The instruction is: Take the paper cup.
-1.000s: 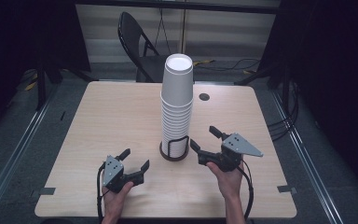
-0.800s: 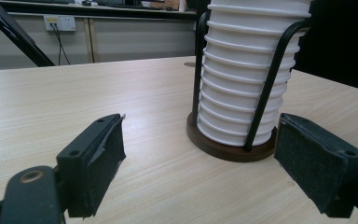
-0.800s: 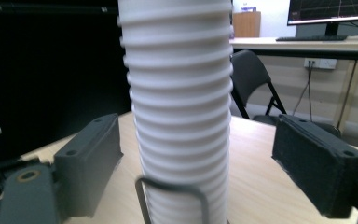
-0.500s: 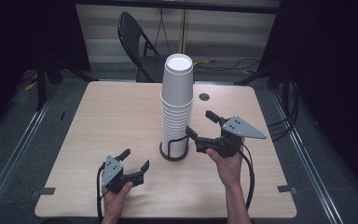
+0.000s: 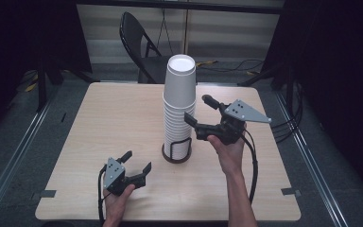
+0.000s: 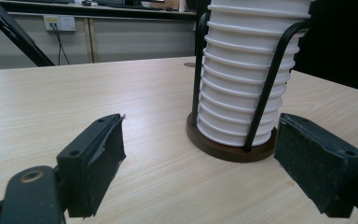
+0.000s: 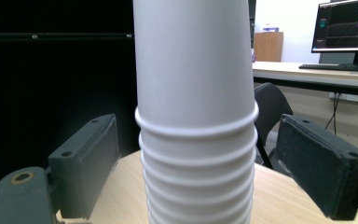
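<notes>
A tall stack of white paper cups (image 5: 180, 99) stands upside down in a black wire holder with a dark round base (image 5: 177, 153) at the table's middle. My right gripper (image 5: 199, 109) is lifted beside the stack's upper half, open, its jaws facing the cups without touching them. In the right gripper view the cup stack (image 7: 196, 112) rises between the two pads (image 7: 86, 163). My left gripper (image 5: 136, 161) rests low on the table near the front, open and holding nothing. The left gripper view shows the holder's base (image 6: 230, 147) and the lower cups (image 6: 242, 79) ahead to the right.
The light wooden table (image 5: 113, 118) has a small dark hole at its far side. A black folding chair (image 5: 139, 45) stands behind the table. Cables trail on the floor at the right. A monitor (image 7: 347, 25) sits on a desk in the background.
My right gripper has risen from near the holder's base to the upper half of the cup stack and moved in toward it. The left gripper has stayed still.
</notes>
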The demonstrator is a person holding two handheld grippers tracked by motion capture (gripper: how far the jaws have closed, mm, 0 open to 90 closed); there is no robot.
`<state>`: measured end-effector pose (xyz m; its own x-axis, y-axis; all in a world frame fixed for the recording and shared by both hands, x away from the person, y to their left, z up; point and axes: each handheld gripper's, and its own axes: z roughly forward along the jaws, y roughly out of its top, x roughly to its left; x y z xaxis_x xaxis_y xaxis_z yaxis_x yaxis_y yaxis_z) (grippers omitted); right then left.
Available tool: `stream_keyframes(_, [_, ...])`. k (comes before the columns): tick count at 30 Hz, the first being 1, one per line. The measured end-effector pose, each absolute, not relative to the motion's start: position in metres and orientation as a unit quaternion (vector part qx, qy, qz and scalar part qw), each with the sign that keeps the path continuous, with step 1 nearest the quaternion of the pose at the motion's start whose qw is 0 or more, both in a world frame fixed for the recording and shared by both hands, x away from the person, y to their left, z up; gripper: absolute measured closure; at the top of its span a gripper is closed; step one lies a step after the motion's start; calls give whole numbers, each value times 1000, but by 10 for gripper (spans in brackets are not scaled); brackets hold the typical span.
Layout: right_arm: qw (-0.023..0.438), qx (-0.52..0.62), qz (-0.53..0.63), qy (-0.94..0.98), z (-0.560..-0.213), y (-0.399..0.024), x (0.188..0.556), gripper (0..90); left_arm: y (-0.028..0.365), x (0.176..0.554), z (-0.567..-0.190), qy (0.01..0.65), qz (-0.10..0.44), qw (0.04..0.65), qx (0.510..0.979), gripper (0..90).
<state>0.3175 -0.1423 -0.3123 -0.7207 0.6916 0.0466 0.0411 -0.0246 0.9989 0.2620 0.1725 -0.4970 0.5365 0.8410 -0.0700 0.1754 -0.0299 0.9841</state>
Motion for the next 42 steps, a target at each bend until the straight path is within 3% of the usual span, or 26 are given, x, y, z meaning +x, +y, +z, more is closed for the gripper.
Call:
stream_keyframes(15, [244,266,650,669,-281,-117,343,119,173,262,-497,385,285,584,656,159])
stream_keyframes(42, [238,278,624,690,-285,-92,371,104,173,261,-497,383,281,584,658,164])
